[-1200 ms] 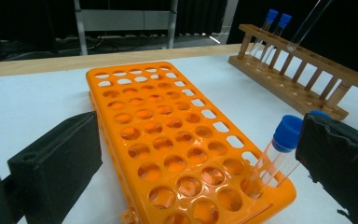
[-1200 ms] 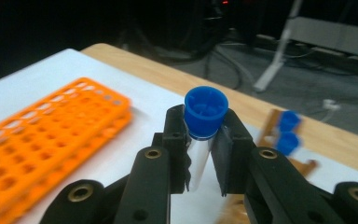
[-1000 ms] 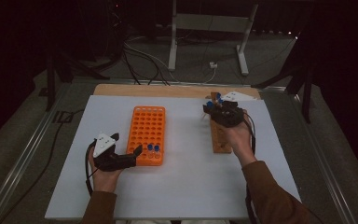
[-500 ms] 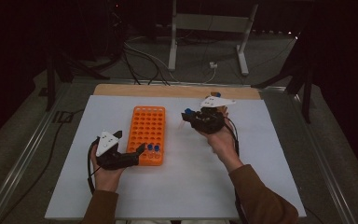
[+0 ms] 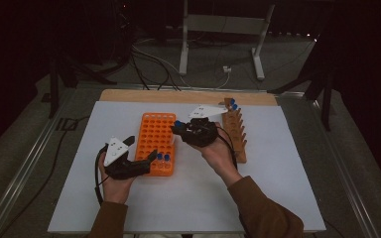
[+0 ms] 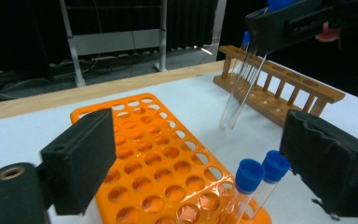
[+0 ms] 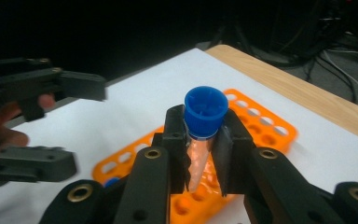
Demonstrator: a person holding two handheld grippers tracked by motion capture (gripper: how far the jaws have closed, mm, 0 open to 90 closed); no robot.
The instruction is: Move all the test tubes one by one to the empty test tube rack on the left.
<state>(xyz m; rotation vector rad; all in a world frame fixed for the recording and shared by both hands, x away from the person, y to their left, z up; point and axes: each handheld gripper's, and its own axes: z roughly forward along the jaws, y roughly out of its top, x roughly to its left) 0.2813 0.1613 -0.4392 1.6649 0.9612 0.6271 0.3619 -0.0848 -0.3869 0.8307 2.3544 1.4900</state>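
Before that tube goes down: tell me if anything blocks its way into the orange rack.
Nothing visible does. The right gripper holds the blue-capped clear tube above the orange plastic rack, whose holes below lie open; two capped tubes occupy its near corner.

**A dim room around a white table**

The room lies mostly in darkness, with black walls or curtains behind. A white table point(image 5: 287, 198) with a bare wooden strip point(image 5: 144, 95) along its far edge stands on a grey floor point(image 5: 25, 148). Beyond it, a grey metal stand point(image 5: 223, 29) rests on two legs. Dark cables point(image 5: 149, 59) and a white plug point(image 5: 226, 71) trail across the floor.
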